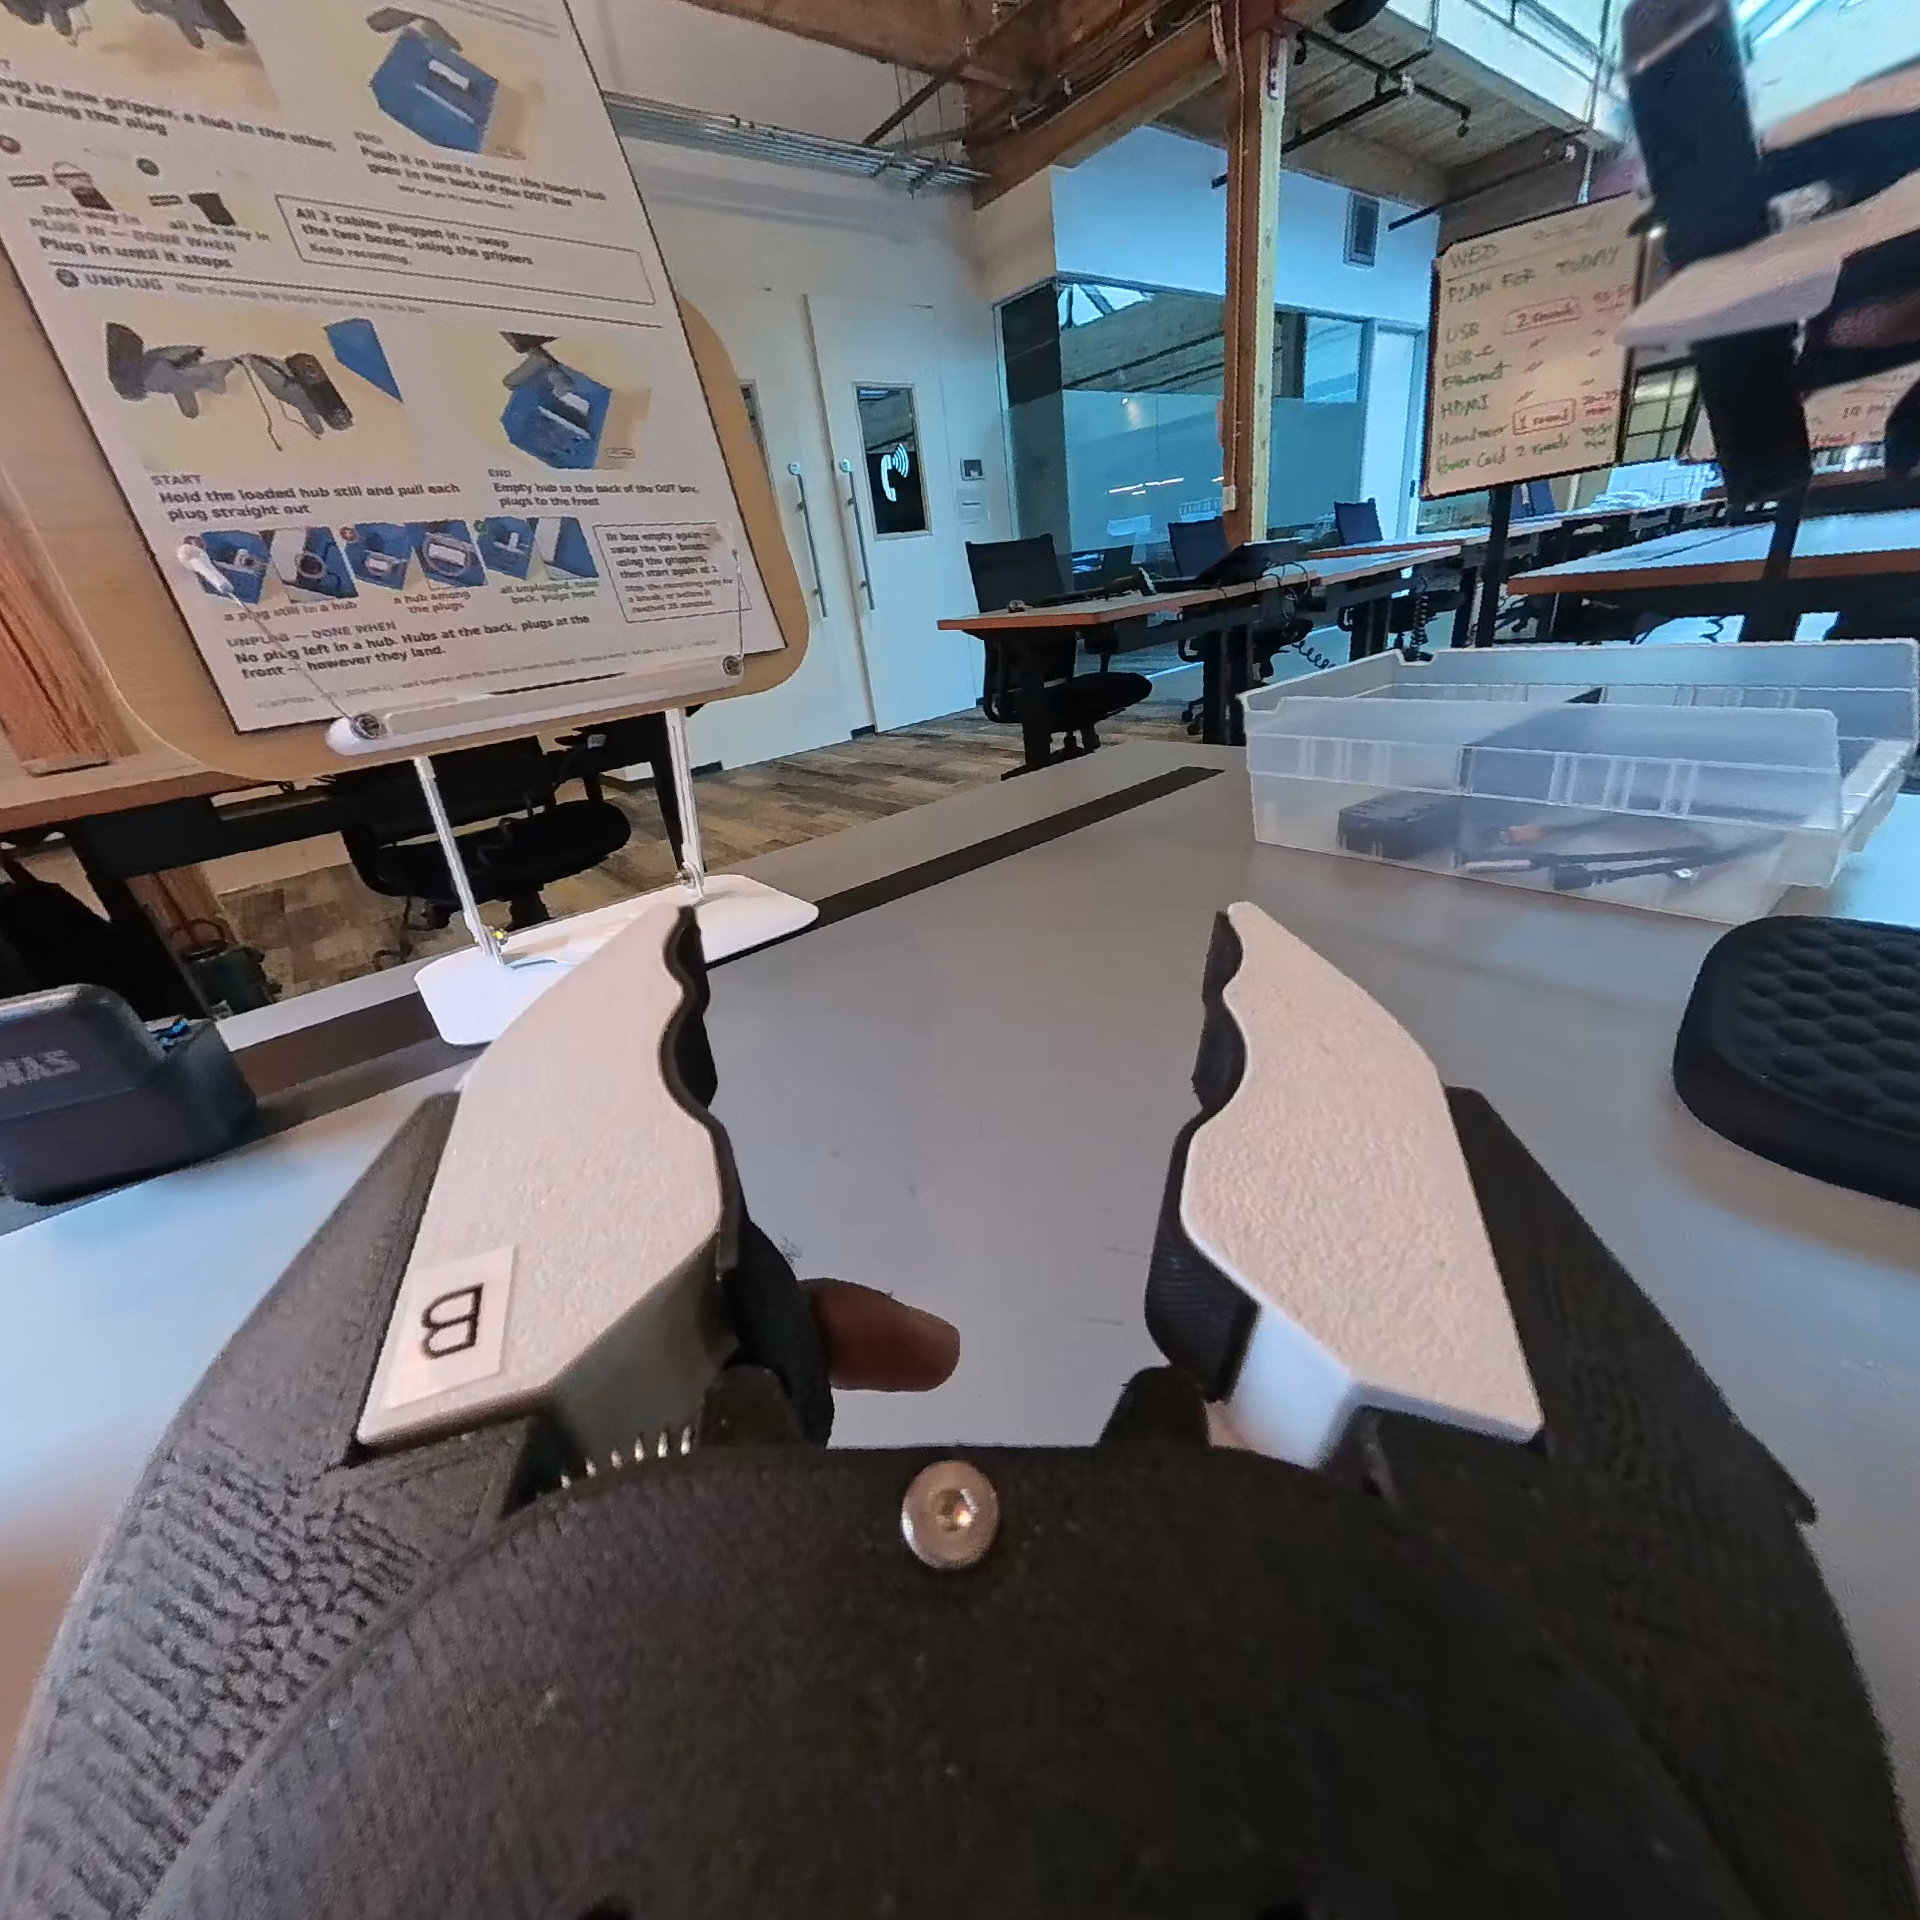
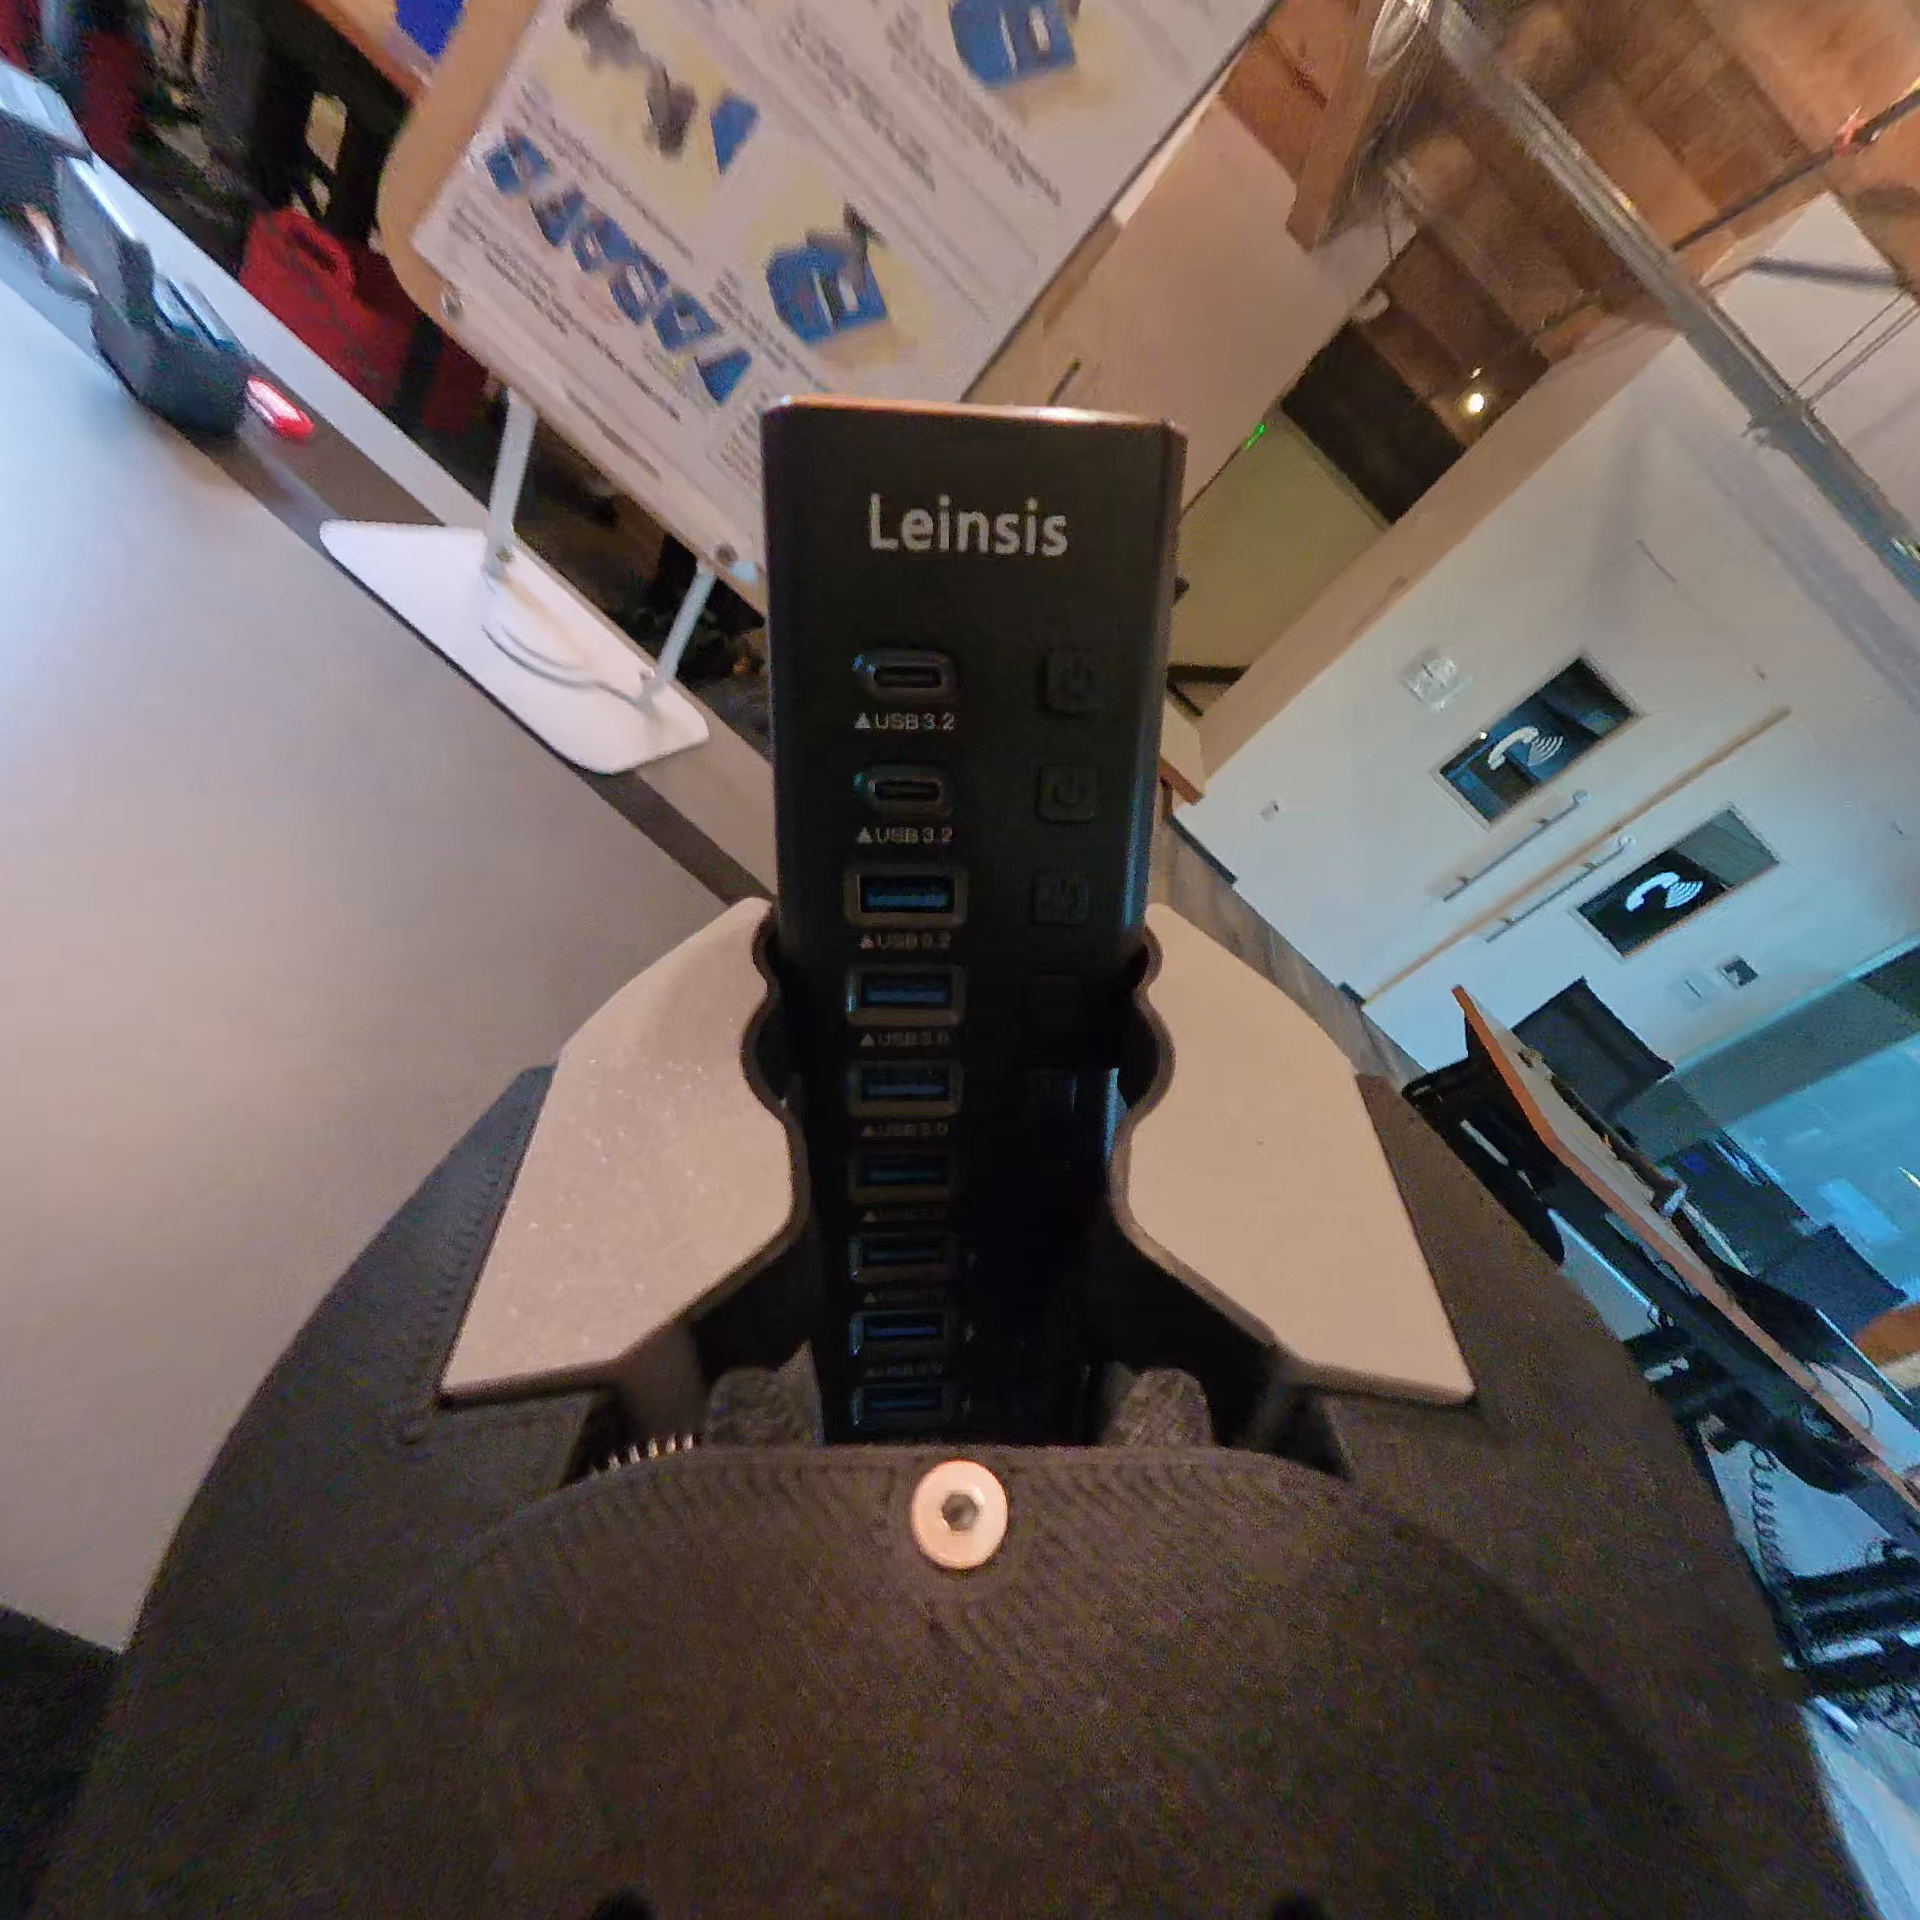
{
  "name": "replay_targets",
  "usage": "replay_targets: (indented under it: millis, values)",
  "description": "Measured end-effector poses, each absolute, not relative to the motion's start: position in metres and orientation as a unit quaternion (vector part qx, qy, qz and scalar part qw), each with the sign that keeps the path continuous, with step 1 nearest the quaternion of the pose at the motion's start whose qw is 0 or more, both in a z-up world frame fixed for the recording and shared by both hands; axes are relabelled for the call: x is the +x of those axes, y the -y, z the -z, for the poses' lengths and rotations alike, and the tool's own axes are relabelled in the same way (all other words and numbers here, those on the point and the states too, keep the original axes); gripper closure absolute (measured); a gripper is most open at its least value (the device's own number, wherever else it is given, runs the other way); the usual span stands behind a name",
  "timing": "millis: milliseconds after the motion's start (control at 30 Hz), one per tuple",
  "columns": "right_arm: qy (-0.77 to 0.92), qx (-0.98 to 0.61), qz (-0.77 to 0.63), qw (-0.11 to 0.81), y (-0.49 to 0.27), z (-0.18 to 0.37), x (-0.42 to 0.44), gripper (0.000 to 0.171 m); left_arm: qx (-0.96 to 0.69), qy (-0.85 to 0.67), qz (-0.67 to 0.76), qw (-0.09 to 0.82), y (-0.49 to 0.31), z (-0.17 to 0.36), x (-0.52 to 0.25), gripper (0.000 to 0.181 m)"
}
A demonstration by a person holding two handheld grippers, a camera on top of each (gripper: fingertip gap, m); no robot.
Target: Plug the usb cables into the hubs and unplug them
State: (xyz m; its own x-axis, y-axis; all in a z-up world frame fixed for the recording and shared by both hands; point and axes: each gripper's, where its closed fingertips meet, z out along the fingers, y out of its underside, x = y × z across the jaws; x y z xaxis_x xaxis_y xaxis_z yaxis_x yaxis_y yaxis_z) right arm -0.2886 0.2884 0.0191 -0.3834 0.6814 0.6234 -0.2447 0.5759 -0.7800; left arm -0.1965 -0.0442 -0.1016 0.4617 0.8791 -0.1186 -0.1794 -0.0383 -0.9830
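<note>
My right gripper (image 2: 956, 935) is shut on a long black USB hub (image 2: 966, 582), held up in the air with its row of ports facing the camera and no cable plugged in. This gripper and the hub (image 1: 1704, 156) show blurred at the top right of the left wrist view. My left gripper (image 1: 961, 925) is open and empty, low over the grey table (image 1: 935, 1091). A stack of clear plastic trays (image 1: 1558, 748) stands ahead to the right, holding another black hub (image 1: 1392, 826) and black USB cables (image 1: 1621, 862).
An instruction board (image 1: 364, 364) on a white stand (image 1: 623, 945) stands at the far left of the table. A black padded rest (image 1: 1818, 1049) lies to the right. A dark device (image 1: 104, 1091) sits at the left edge. A black strip (image 1: 987, 842) crosses the table. From the left gripper's tips to the dark device (image 1: 104, 1091) is close to 35 cm.
</note>
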Motion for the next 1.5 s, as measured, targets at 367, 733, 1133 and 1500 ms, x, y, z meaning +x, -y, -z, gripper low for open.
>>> replay_targets:
  millis: [367, 733, 1133, 1500]
  values:
    - [0.748, -0.144, -0.377, 0.526, -0.327, 0.014, -0.334, 0.109, -0.586, 0.328, -0.409, 0.618, 0.052, 0.113, -0.206, 0.090]
    - [0.833, -0.070, -0.260, 0.482, -0.357, 0.060, -0.382, 0.108, -0.573, 0.369, -0.413, 0.605, 0.072, 0.122, -0.219, 0.090]
    - [0.907, 0.020, -0.136, 0.399, -0.381, 0.114, -0.425, 0.108, -0.573, 0.387, -0.421, 0.587, 0.082, 0.128, -0.225, 0.090]
    - [0.948, 0.054, -0.004, 0.312, -0.403, 0.169, -0.444, 0.108, -0.562, 0.392, -0.426, 0.590, 0.087, 0.125, -0.224, 0.091]
